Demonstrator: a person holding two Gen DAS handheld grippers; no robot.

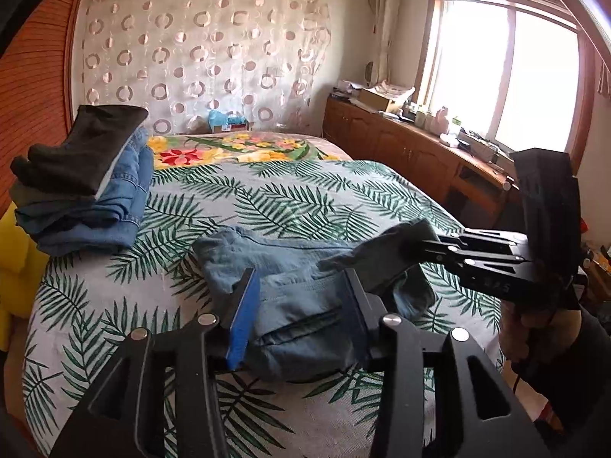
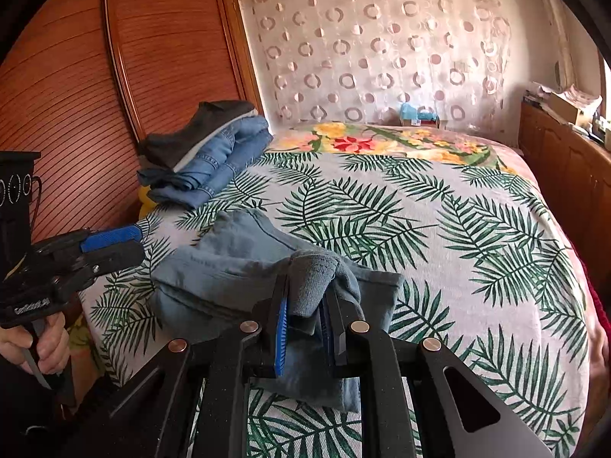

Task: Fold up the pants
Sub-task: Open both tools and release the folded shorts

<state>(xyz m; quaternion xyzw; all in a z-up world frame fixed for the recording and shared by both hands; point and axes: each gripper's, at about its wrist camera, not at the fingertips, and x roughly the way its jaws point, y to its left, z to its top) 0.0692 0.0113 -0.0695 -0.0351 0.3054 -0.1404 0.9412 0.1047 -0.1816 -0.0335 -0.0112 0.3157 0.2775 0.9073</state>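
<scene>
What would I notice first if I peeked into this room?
Probably the palm-leaf bedspread, covering nearly the whole bed. In the middle lie half-folded blue-grey pants; the right hand-held gripper pinches a bunched-up part, and the left hand-held gripper hangs open over them. A stack of folded jeans sits by the wooden wardrobe.

Your right gripper's (image 2: 305,328) fingertips are buried in the blue-grey pants (image 2: 229,267), so you can't see them. At the left edge of the left wrist view, the yellow object (image 1: 11,267) under the stack of folded clothes (image 1: 88,183) is cut off and unidentifiable
</scene>
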